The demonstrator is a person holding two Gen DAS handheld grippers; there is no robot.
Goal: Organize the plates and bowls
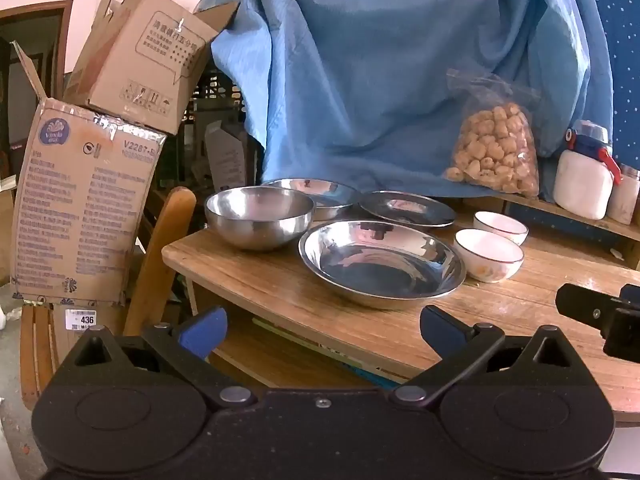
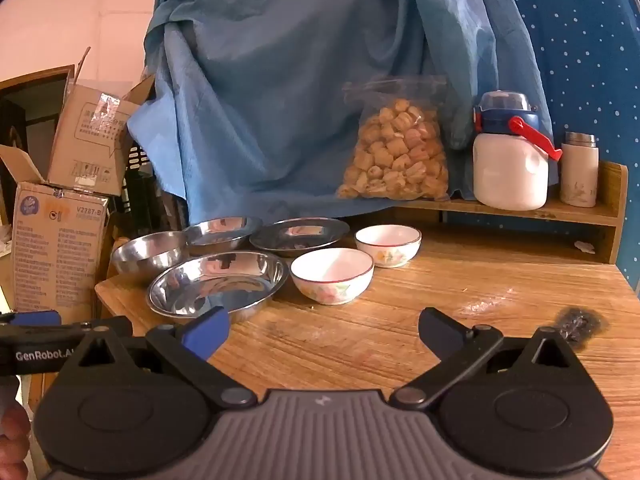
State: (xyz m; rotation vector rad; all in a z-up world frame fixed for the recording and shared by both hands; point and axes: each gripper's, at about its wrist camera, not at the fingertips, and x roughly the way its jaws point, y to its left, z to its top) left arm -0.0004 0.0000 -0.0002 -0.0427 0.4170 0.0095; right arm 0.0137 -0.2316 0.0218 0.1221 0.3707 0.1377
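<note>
**A:** Where are your tools?

**B:** My left tool (image 1: 322, 330) hangs with its blue-padded fingers spread wide and nothing between them, just off the desk's (image 1: 280, 292) near edge, facing the big steel plate (image 1: 382, 264). My right tool (image 2: 323, 330) is likewise spread wide and holds nothing, above bare wood to the right of that same plate (image 2: 218, 282).

**A:** And the dishes, taking that big plate as the landmark?

**B:** Just beyond it to the left sits a deep steel bowl (image 1: 259, 216), near the desk's left corner. Behind the big plate lie two more steel pieces: a shallow steel dish (image 1: 320, 194) partly hidden behind the deep bowl, and a flat steel plate (image 1: 408, 208) to the right of that. Whether the deep bowl touches the big plate I cannot tell.

**A:** The white ones?

**B:** Just right of the big plate stands a white flowered bowl (image 2: 332, 276), very close to its rim. A second white bowl (image 2: 388, 245) stands behind and to the right of that one, apart from it. Both are upright and look empty.

**A:** Anything further back?

**B:** Well behind the big plate, a wooden shelf (image 2: 560, 210) carries a clear bag of snacks (image 2: 396, 156), a white jug with a red latch (image 2: 510, 160) and a small flask (image 2: 579, 172). A blue cloth (image 2: 280, 80) hangs behind them. Cardboard boxes (image 1: 84, 208) stand far left of the plate, off the desk.
</note>
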